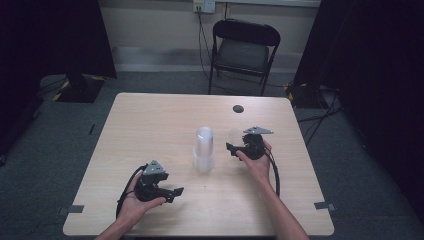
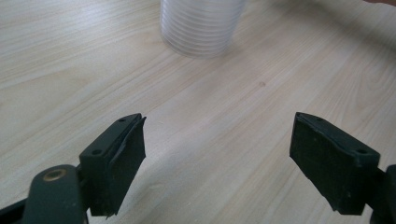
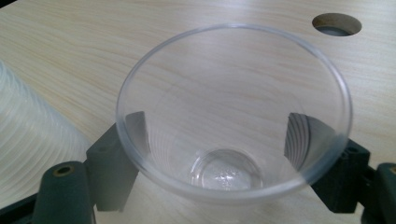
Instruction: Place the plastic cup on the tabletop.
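Both tongs sit low over the table (image 1: pixel 150 115): the left gripper (image 1: pixel 175 192) gapes wide with nothing inside, and the right gripper (image 3: pixel 229 163) has a clear cup (image 3: pixel 233 112) standing between its jaws, though I cannot tell if they squeeze it. That cup stands near the right edge, maybe just pulled off the cup stack (image 1: pixel 204 149) in the middle, which blocks the way across

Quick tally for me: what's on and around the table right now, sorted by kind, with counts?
Stack of clear cups: 1
Single clear cup, between the right gripper's jaws: 1
Grippers, counting the left gripper: 2
Table: 1
Folding chair: 1
Total: 6
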A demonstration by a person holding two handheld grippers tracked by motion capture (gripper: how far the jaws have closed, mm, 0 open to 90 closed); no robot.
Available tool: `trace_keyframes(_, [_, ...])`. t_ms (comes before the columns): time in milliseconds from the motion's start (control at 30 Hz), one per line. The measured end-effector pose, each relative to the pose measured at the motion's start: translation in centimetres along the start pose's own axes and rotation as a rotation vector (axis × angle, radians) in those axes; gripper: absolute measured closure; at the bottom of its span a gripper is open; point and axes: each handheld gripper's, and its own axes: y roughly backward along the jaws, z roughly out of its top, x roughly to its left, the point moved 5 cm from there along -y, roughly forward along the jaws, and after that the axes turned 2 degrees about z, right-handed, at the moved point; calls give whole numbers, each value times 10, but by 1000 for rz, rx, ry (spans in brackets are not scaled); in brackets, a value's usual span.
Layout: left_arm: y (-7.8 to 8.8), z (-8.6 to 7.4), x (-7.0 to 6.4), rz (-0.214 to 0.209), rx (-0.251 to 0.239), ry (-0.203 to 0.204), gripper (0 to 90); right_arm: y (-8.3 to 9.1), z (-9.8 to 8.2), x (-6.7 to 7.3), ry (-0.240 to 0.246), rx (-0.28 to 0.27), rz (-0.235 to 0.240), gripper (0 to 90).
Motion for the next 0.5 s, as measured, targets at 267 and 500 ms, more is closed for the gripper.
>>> trace_keyframes(267, [3, 2, 3, 4, -8, 6, 182, 5, -4, 2, -14, 17, 19, 162])
trace_keyframes(500, [5, 3, 6, 9, -18, 20, 181, 14, -9, 3, -22, 24, 34, 150])
